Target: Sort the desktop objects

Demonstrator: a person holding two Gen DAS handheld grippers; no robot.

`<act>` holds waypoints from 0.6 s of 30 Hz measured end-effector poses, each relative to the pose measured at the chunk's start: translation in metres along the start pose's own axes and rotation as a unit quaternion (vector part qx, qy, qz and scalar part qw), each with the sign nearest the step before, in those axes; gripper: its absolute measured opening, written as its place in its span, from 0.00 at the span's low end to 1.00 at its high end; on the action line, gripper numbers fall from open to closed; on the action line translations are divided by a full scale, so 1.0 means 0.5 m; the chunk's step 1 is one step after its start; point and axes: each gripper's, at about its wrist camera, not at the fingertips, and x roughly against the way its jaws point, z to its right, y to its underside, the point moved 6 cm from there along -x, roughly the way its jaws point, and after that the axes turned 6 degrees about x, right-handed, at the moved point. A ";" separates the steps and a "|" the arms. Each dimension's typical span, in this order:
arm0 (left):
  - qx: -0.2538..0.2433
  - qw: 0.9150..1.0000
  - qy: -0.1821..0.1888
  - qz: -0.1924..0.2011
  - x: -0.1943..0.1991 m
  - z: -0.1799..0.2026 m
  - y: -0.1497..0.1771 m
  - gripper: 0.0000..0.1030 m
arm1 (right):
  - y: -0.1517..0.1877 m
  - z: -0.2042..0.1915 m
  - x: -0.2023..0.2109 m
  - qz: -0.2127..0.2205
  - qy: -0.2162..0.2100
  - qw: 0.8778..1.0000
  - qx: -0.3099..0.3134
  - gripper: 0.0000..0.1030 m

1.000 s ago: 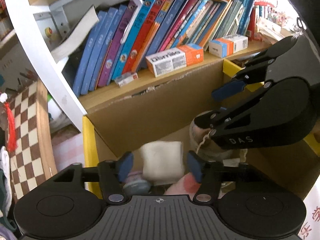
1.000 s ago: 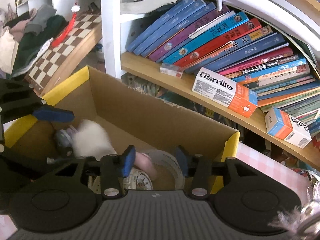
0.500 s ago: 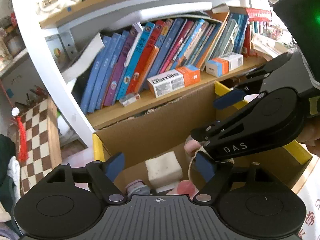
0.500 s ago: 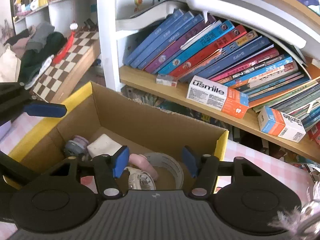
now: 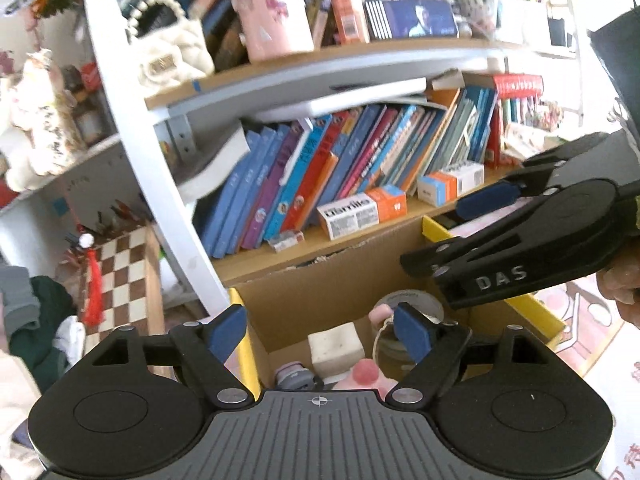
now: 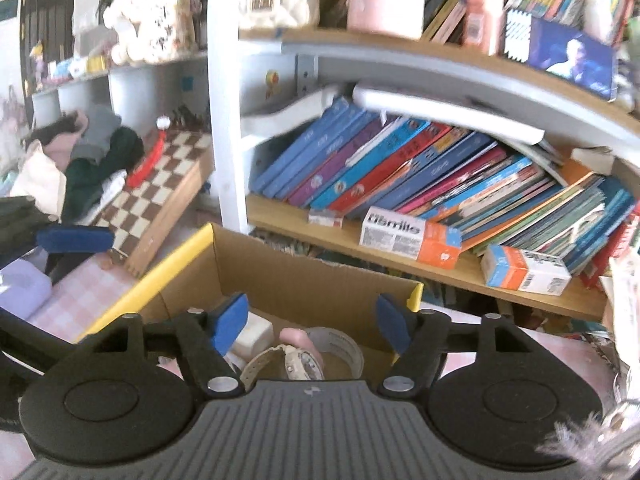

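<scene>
Both our grippers have lifted back from the cardboard box [image 5: 320,292]. The left gripper [image 5: 320,330] and right gripper [image 6: 312,322] have just been opening, and nothing sits between their jaws. The white foam block [image 5: 336,346] we dropped now rests inside, beside the tape roll [image 6: 340,346] and watch [image 6: 288,362]. That item seems sorted.

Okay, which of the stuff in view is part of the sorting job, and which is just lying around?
Part of the job:
- cardboard box
- white block
- tape roll
- watch

Lying about:
- books
- toothpaste box
- chessboard
- plush toy
</scene>
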 end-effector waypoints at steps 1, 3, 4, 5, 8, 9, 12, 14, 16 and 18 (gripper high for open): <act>0.004 1.000 -0.002 0.006 0.015 -0.002 0.002 0.86 | 0.002 -0.002 0.017 0.006 0.003 1.000 -0.002 0.69; 0.015 1.000 -0.007 0.018 0.044 -0.008 0.006 0.87 | 0.007 -0.007 0.048 0.017 0.010 1.000 -0.005 0.71; 0.022 0.999 -0.007 0.021 0.058 -0.011 0.010 0.88 | 0.011 -0.010 0.065 0.023 0.014 1.000 -0.007 0.73; 0.030 0.999 -0.007 0.023 0.071 -0.014 0.014 0.88 | 0.015 -0.013 0.081 0.027 0.018 0.999 -0.008 0.73; 0.051 0.998 -0.005 0.027 0.109 -0.022 0.029 0.88 | 0.033 -0.026 0.123 0.035 0.026 0.999 -0.015 0.77; 0.055 0.998 -0.005 0.028 0.120 -0.023 0.035 0.88 | 0.040 -0.032 0.136 0.037 0.030 0.999 -0.016 0.79; 0.061 0.998 -0.009 0.032 0.154 -0.024 0.056 0.91 | 0.063 -0.050 0.175 0.043 0.040 0.998 -0.018 0.82; 0.065 0.997 -0.014 0.035 0.177 -0.025 0.072 0.93 | 0.078 -0.063 0.198 0.047 0.049 0.998 -0.017 0.84; 0.071 0.997 -0.019 0.036 0.197 -0.025 0.089 0.94 | 0.094 -0.078 0.220 0.048 0.057 0.997 -0.018 0.84; 0.079 0.996 -0.022 0.035 0.216 -0.024 0.110 0.95 | 0.112 -0.092 0.239 0.048 0.065 0.997 -0.018 0.85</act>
